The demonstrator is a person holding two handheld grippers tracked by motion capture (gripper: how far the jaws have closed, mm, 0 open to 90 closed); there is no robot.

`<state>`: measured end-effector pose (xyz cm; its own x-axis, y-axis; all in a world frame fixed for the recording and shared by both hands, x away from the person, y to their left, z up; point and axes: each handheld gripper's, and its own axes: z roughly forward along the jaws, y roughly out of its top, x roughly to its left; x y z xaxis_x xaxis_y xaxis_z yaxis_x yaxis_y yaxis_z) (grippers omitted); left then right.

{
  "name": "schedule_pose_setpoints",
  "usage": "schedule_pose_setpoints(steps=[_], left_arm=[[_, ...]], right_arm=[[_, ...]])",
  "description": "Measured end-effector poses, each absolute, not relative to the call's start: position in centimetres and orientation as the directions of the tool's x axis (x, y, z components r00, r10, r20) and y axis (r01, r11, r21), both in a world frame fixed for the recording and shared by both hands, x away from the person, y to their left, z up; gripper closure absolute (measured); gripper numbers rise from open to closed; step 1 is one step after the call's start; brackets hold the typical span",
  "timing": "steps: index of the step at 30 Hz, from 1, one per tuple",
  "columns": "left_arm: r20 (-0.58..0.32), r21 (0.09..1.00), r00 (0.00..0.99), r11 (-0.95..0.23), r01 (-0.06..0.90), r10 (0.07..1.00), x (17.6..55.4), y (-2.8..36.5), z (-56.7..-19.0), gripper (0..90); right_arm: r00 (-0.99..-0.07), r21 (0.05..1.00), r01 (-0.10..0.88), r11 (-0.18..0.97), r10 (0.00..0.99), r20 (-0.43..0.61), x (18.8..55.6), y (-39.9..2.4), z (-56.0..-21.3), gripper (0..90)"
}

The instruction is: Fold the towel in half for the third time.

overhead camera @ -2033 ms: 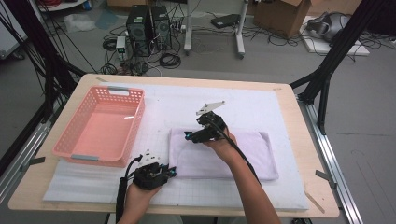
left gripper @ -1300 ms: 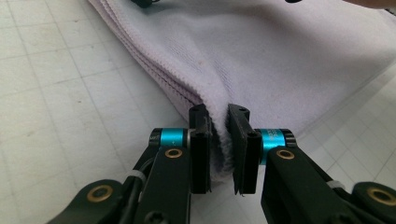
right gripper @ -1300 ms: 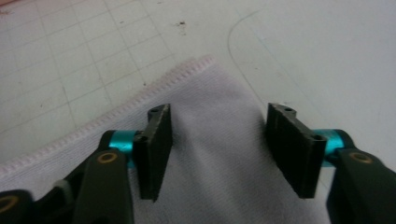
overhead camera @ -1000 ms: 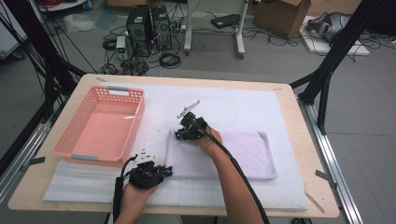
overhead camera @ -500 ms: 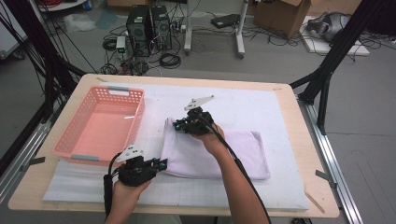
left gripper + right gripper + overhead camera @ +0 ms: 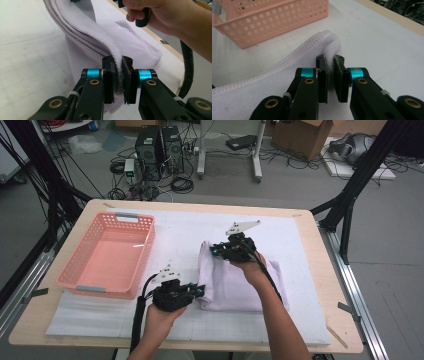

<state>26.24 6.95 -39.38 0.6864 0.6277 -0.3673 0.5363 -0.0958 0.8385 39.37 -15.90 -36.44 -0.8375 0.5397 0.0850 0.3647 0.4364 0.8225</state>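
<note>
1. Nearest the table's [image 6: 320, 340] front edge, the left gripper [image 6: 196, 291] is seen clamped on the near left corner of the lilac towel [image 6: 235, 285]; in the left gripper view the doubled hem is pinched tight between the two pads [image 6: 109, 75]

2. The towel is found on the white mat [image 6: 300, 320] right of the table's middle, folded into several layers, with its left edge lifted off the mat while its right part lies flat

3. Farther back, the right gripper [image 6: 214, 251] is seen closed on the far left corner of the same edge; in the right gripper view the stitched hem [image 6: 287, 62] is gripped between the jaws

4. The work is judged to be partway through: the towel is already folded to a narrow stack, and another fold appears to be in hand, the raised left edge probably to be carried over to the right side

5. What is judged to be left: the laying down of that edge, its release, and perhaps the placing of the folded towel in the basket

6. Toward the table's left edge, the pink basket [image 6: 75, 279] is seen standing upright on the mat, well apart from the towel, and nothing is held in it
</note>
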Motion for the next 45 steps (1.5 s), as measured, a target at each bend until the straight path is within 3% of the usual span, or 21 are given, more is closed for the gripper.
schedule_pose_setpoints(steps=[19,24,28,33,39,45], left_arm=[[-0.380,0.818,0.710,-0.143,0.557,0.593,28.4,-0.8,-40.6,79.9],[-0.373,0.832,0.727,-0.138,0.537,0.577,28.5,-1.8,-41.0,74.8],[-0.333,0.868,0.742,-0.118,0.482,0.582,28.4,-1.3,-40.8,57.5],[-0.256,0.914,0.749,-0.098,0.393,0.612,28.1,0.7,-39.8,44.2],[-0.168,0.933,0.741,-0.138,0.333,0.651,27.8,3.6,-39.6,41.6],[-0.160,0.924,0.724,-0.156,0.349,0.671,27.5,6.1,-41.4,40.7]], right_arm=[[-0.750,0.799,0.424,0.426,0.660,0.045,39.2,-22.9,-37.9,83.0],[-0.731,0.794,0.438,0.421,0.681,0.042,39.1,-24.2,-38.4,83.1],[-0.728,0.790,0.436,0.431,0.685,0.028,38.9,-25.2,-38.8,83.2],[-0.711,0.788,0.435,0.435,0.703,0.005,38.8,-26.4,-39.0,83.2],[-0.682,0.790,0.450,0.417,0.732,0.002,38.6,-28.0,-39.3,83.1],[-0.644,0.772,0.465,0.434,0.764,-0.041,38.3,-29.4,-39.0,83.0]])
